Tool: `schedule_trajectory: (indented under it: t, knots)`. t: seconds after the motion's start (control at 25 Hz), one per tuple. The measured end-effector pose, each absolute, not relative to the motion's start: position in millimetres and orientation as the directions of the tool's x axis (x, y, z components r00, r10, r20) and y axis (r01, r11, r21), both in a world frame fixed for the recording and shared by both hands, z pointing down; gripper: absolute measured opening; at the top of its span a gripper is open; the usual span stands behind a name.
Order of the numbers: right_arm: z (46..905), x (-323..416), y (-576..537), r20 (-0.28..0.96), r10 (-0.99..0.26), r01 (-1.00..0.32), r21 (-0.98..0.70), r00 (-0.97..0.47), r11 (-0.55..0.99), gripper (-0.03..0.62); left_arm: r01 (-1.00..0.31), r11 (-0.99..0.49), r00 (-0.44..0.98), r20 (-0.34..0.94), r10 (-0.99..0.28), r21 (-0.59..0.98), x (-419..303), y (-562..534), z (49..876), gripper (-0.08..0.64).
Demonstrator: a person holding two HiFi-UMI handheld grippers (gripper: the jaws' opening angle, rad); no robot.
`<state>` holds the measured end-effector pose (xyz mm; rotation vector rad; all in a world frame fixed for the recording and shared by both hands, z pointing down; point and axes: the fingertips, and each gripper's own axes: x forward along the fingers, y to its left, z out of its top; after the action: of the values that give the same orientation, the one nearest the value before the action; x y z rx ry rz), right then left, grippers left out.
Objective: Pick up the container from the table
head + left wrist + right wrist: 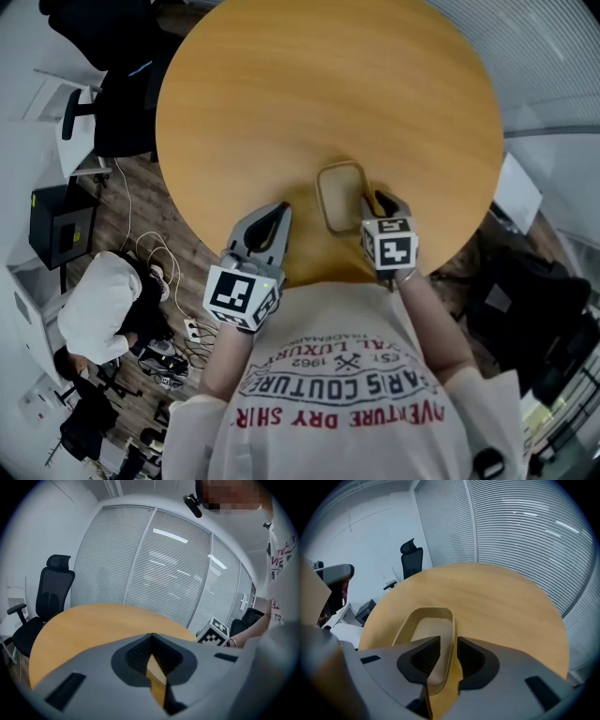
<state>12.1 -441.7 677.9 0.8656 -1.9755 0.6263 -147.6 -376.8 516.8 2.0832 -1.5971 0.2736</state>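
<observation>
Currently the shallow tan rectangular plastic container [342, 197] sits flat on the round light-wood table [328, 84], close to the edge nearest the person. The right gripper [448, 641] straddles the container's right-hand long wall: one jaw sits inside the tray, the other outside, with only a narrow gap between them. Firm clamping is not evident; the wall appears to run loose through the gap. The left gripper [151, 637] has its jaws fully together on nothing and hangs over bare table near the edge, apart from the container.

Probable faults from this position:

- Thin-wall grip. The hold would be on a single wall, off-centre. On lifting, the tray is likely to tilt away from the jaws and may pivot or slip out.
- Wall flex. Excess closing force could bow the thin rim and weaken the hold.
- Premature lift. Raising before the jaws seat would drag the container toward the table edge, from which it could fall.
</observation>
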Motion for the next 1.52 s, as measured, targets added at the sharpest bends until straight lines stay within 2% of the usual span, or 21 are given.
schedule_trajectory:
  t: [0.32, 0.6, 0.76, 0.84, 1.12, 1.32, 1.52]
  knots:
    - [702.1, 10.7, -442.4, 0.922, -0.245, -0.777, -0.088, -0.3, 0.623, 0.092, -0.95, -0.182, 0.285, 0.469, -0.836, 0.254, -151.4, -381.8, 522.7, 0.0]
    - [709.2, 2.7, -434.6, 0.927, -0.193, -0.783, -0.145, -0.321, 0.605, 0.092, -0.954, -0.168, 0.271, 0.479, -0.835, 0.247, -159.0, -385.1, 523.0, 0.0]
    - [708.6, 0.3, -435.5, 0.929, -0.197, -0.77, -0.127, -0.313, 0.626, 0.09, -0.958, -0.16, 0.259, 0.478, -0.839, 0.237, -168.0, -386.5, 520.9, 0.0]
    - [708.3, 0.5, -435.4, 0.931, -0.203, -0.773, -0.116, -0.304, 0.624, 0.057, -0.959, -0.157, 0.254, 0.475, -0.843, 0.234, -171.5, -386.6, 520.6, 0.0]
    - [705.2, 3.4, -435.5, 0.928, -0.224, -0.802, -0.114, -0.296, 0.587, 0.005, -0.961, -0.163, 0.252, 0.46, -0.851, 0.225, -178.1, -385.5, 521.0, 0.0]
    - [696.4, 14.2, -446.8, 0.91, -0.3, -0.815, -0.066, -0.286, 0.576, 0.005, -0.965, -0.164, 0.243, 0.458, -0.855, 0.206, -183.3, -379.8, 519.7, 0.0]
    - [665.3, -0.8, -451.2, 0.866, -0.35, -0.814, -0.106, -0.358, 0.57, 0.005, -0.962, -0.208, 0.265, 0.424, -0.866, 0.177, -177.6, -377.3, 503.9, 0.0]
